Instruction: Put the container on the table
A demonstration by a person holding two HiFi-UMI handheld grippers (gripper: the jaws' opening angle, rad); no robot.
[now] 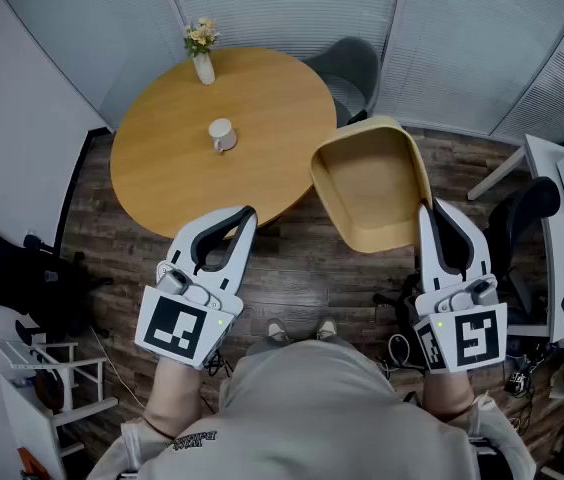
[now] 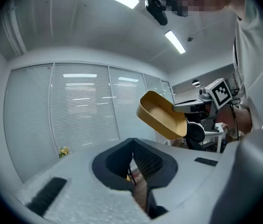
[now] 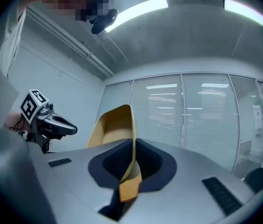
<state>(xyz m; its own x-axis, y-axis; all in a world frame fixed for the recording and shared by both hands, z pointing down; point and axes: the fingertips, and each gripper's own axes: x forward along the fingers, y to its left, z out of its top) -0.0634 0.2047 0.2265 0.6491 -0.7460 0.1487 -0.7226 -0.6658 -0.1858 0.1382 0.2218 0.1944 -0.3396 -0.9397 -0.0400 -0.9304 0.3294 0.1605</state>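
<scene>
A person stood over a dark plank floor with a gripper in each hand, the right gripper [image 1: 428,210] pinching the near right rim of a tan, tub-shaped container [image 1: 372,183] and holding it clear of any surface. That gripper's own view showed the thin wall of the container [image 3: 115,125] clamped edgewise between the two dark pads of the right gripper [image 3: 132,148], with the tub rising away from the tips. The left gripper [image 1: 249,212] carried nothing; in the left gripper view its jaws met at the tips with only floor showing behind them [image 2: 132,141], and the container [image 2: 162,115] hung off to its right, tilted, its hollow facing back towards the person. Seen from the head view, the tub's long axis ran away from the right fingertips and a little to the left, and its far left corner reached about level with the right edge of the round wooden table [image 1: 172,183]. The rest of it hung over the floor. The table therefore lay ahead and to the left of the load, so setting it down appeared to call for a carry leftward and forward by the right hand. Further in on the tabletop stood a white mug [image 1: 222,134], then a small white vase of flowers [image 1: 203,53] at the far rim, both well apart from the container, with a grey chair [image 1: 354,66] beyond.
</scene>
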